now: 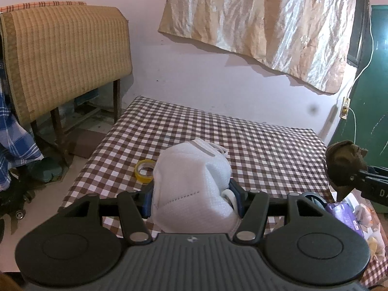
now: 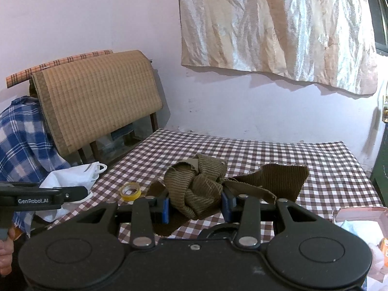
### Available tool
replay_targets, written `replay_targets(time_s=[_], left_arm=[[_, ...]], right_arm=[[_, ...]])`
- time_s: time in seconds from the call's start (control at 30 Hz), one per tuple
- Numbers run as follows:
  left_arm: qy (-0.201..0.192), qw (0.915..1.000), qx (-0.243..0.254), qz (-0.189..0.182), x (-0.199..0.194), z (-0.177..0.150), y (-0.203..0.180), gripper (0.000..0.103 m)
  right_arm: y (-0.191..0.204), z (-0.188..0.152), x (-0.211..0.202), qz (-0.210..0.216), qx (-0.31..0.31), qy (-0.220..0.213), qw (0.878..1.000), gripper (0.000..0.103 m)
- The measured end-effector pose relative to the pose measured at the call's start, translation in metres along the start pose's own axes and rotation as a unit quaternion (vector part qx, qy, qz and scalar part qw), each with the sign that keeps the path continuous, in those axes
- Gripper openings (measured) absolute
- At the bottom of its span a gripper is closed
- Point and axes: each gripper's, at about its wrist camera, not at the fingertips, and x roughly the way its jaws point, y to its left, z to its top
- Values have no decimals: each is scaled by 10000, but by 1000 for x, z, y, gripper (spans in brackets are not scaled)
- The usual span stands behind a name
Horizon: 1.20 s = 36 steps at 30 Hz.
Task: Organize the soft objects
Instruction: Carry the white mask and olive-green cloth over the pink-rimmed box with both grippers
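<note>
My left gripper [image 1: 192, 200] is shut on a white face mask [image 1: 191, 184] and holds it above the checked tablecloth [image 1: 266, 150]. The mask also shows at the left of the right wrist view [image 2: 70, 181]. My right gripper [image 2: 196, 206] is shut on a crumpled brown corduroy cloth [image 2: 201, 184], held above the table; one flap hangs out to the right. That cloth also shows at the right edge of the left wrist view [image 1: 344, 167].
A yellow tape roll [image 1: 144, 171] lies on the table, also in the right wrist view [image 2: 130, 191]. A purple packet [image 1: 344, 215] and small soft items lie at the near right. A mat-draped wooden frame [image 1: 65, 55] stands left; a curtain [image 1: 266, 19] hangs behind.
</note>
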Motion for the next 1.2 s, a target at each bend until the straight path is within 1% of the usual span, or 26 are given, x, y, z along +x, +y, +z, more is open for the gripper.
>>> replay_targets(time_s=[1.03, 1.2], left_arm=[[31, 9988, 264, -401, 11, 2, -33, 60], [50, 9982, 302, -511, 13, 1, -41, 60]], right_arm=[[-26, -2, -13, -351, 130, -55, 9993, 47], [-31, -1, -16, -406, 128, -41, 9991, 47]])
